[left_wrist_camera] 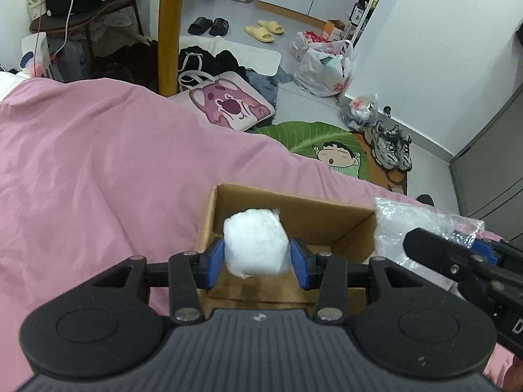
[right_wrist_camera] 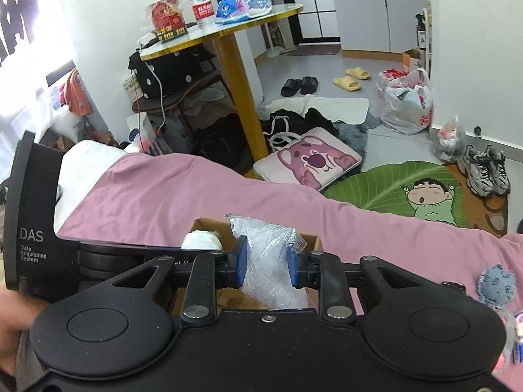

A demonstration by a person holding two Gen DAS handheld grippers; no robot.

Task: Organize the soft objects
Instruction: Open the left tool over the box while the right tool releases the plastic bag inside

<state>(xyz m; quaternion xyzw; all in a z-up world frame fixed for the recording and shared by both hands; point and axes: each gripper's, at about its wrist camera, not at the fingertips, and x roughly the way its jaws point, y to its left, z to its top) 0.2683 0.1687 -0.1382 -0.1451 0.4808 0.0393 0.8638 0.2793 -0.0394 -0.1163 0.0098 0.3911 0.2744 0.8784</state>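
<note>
My left gripper (left_wrist_camera: 256, 256) is shut on a white fluffy wad (left_wrist_camera: 255, 240) and holds it over the open cardboard box (left_wrist_camera: 294, 209) on the pink bedcover (left_wrist_camera: 98, 163). The right gripper (right_wrist_camera: 266, 263) is shut on a clear bubble-wrap bag (right_wrist_camera: 271, 271) at the box's right side; the same bag (left_wrist_camera: 412, 225) and the right gripper (left_wrist_camera: 457, 258) show at the right of the left wrist view. In the right wrist view the white wad (right_wrist_camera: 201, 240) peeks over the box (right_wrist_camera: 209, 223), behind the black body of the left gripper (right_wrist_camera: 36, 215).
A small blue fuzzy piece (right_wrist_camera: 497, 285) and other small items lie on the bedcover at far right. Beyond the bed edge are a pink bear cushion (left_wrist_camera: 228, 104), a green leaf rug (left_wrist_camera: 313, 137), sneakers (left_wrist_camera: 390, 147), bags and a yellow table leg (left_wrist_camera: 170, 29). A hand (right_wrist_camera: 13, 320) holds the left tool.
</note>
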